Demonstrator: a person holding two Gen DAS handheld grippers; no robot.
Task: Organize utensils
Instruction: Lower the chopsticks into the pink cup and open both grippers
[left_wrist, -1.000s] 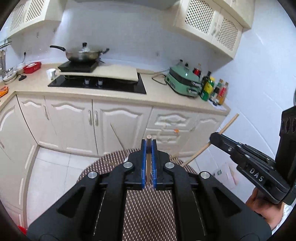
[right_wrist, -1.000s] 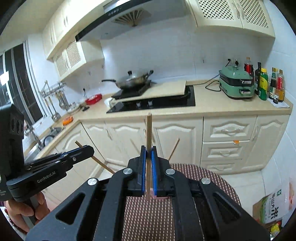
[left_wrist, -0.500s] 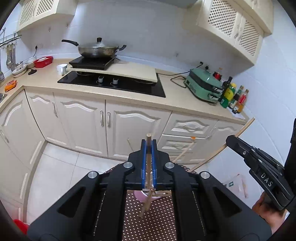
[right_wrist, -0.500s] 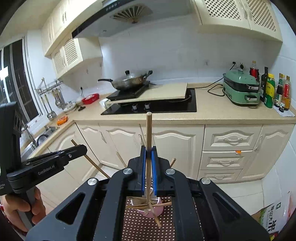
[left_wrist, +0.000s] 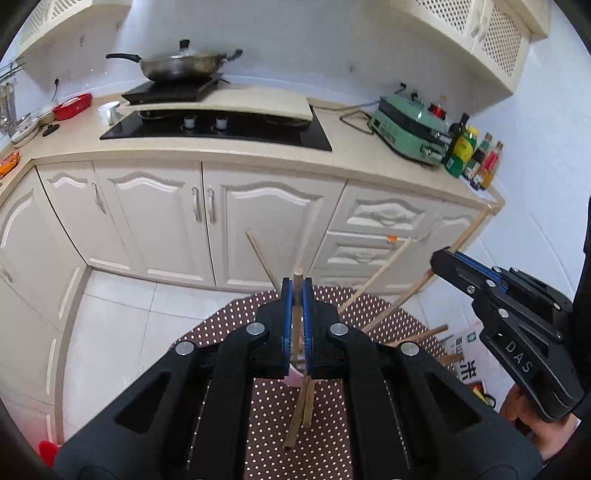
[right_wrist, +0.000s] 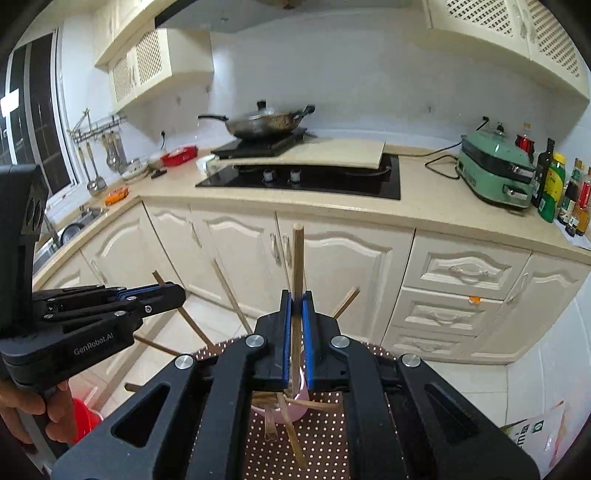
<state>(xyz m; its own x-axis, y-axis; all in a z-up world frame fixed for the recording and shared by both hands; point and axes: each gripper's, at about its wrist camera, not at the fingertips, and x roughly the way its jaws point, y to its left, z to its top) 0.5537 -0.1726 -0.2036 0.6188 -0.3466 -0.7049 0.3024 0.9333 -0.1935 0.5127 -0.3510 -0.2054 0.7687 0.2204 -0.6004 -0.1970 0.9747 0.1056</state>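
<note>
a wooden chopstick is seen clamped upright between the closed jaws of the left gripper, and a second chopstick is pinched the same way in the right gripper, both held just above a pink cup on a brown polka-dot table. several chopsticks are already leaned in the cup, so the sorting is judged partly done; the two held sticks are yet to be dropped in, and at least one more is seen lying on the dotted cloth beside the cup. "das" is read on the right gripper's body and "genrobot.ai" on the left's. farther off, a printed bag with unreadable characters lies on the floor; bottle labels on the counter are too small to read.
</note>
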